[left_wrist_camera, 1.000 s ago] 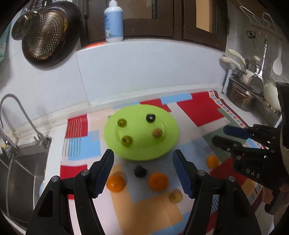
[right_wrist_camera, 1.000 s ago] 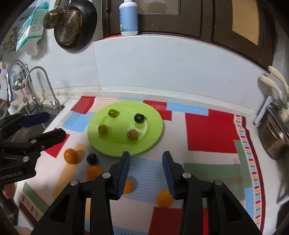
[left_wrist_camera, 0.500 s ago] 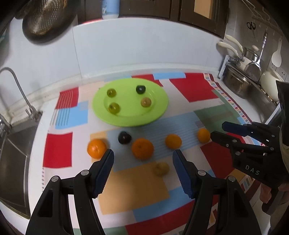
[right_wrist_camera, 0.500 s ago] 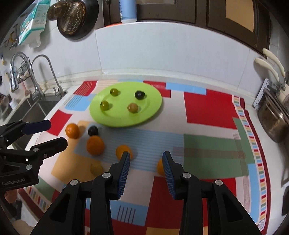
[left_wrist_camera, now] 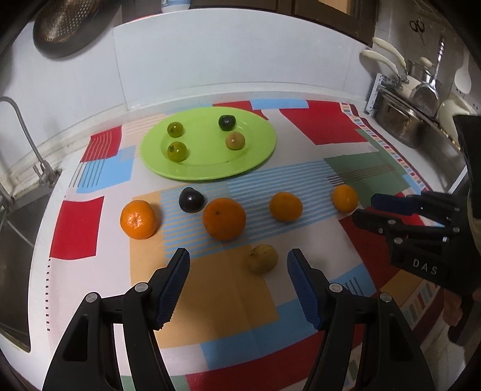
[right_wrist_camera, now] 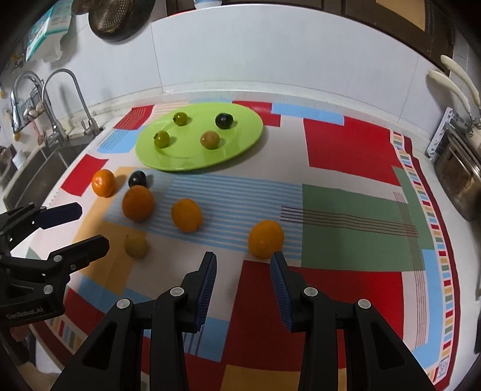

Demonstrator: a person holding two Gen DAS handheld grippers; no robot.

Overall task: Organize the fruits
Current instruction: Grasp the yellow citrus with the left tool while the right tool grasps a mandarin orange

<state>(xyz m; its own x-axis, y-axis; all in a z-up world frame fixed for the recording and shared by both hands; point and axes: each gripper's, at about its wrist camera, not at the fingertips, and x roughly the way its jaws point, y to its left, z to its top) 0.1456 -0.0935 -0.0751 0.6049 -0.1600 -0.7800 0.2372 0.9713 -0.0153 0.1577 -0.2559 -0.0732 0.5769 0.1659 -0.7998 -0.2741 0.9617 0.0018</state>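
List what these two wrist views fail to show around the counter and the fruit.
- Bottle, left wrist view: cut off by the top edge; label unreadable.
- Sink, left wrist view: basin cut by the left edge.
- Yellowish fruit, right wrist view: kind unclear, too blurred.
- Pot, right wrist view: cut by the right edge.

Both grippers are showing black plastic frames, silver screw heads and ribbed blue pads. The left gripper (left_wrist_camera: pixel 237 282) is carrying white "GenRobot.AI" lettering on its side; the right gripper (right_wrist_camera: pixel 243 281) is displaying white "DAS" on its body.
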